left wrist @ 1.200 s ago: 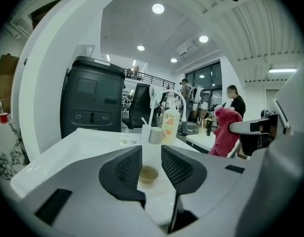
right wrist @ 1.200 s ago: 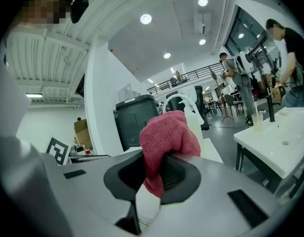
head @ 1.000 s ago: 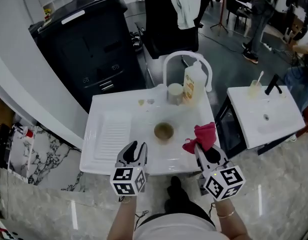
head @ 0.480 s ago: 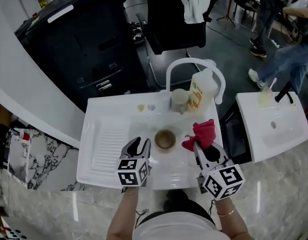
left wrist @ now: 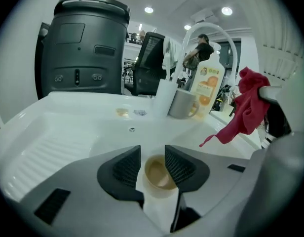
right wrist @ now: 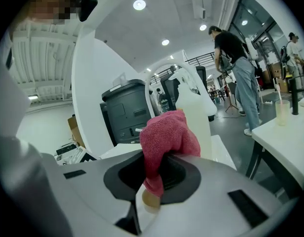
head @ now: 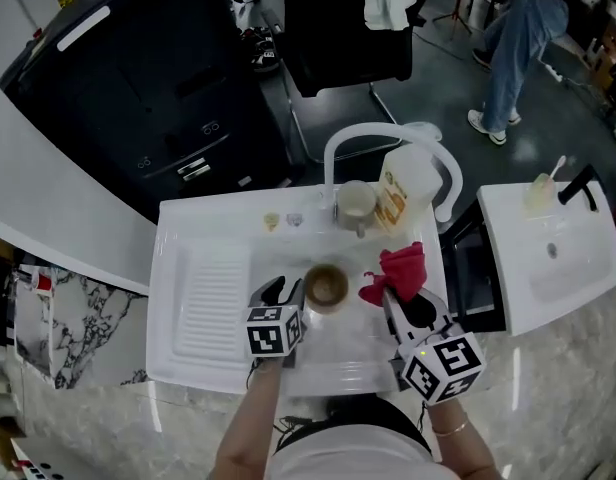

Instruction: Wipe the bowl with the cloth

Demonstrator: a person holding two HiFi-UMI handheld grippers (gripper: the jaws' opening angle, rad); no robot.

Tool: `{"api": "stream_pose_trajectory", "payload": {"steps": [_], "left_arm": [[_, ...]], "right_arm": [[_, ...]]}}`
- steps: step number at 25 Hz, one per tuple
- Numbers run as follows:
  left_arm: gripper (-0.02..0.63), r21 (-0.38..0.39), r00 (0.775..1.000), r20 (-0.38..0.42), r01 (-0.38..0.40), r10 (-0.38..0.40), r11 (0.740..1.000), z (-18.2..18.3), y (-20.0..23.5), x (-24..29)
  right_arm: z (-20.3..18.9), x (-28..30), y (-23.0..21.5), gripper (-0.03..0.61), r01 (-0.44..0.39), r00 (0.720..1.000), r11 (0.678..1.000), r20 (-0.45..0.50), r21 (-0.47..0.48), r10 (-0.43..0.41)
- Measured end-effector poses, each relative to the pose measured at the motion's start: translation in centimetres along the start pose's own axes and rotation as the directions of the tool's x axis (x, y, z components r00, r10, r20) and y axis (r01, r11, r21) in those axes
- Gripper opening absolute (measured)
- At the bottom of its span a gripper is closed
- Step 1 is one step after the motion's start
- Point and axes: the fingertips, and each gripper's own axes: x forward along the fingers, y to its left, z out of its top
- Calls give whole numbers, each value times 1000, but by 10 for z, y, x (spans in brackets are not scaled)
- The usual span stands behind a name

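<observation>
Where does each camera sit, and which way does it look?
Head view: on the person's head, steeply down at sink, bowl, forearms, left gripper, right gripper.
Left gripper view: on that gripper, along its opening jaws; the bowl shows between them, ungripped.
Right gripper view: on that gripper, along jaws shut on the cloth.
Shared: all three show the cloth.

Bowl (head: 327, 285) in sink (head: 210, 298), cloth (head: 400, 271) to its right, mug (head: 354, 206) behind
</observation>
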Motion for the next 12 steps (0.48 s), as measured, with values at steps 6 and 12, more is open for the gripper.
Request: {"api": "stream_pose_trajectory", "payload": {"steps": [6,12], "left_arm": [[192,-37,989,-151,-5,0,999,-32,6,40],[192,-67,969,-248,-22,5,997,-51,11,68]], "right_arm": [[-5,9,-16,57,18,1000,1000,-16,20,-17],[-10,16,-27,57,29,999,999,-34,34,-28]]}}
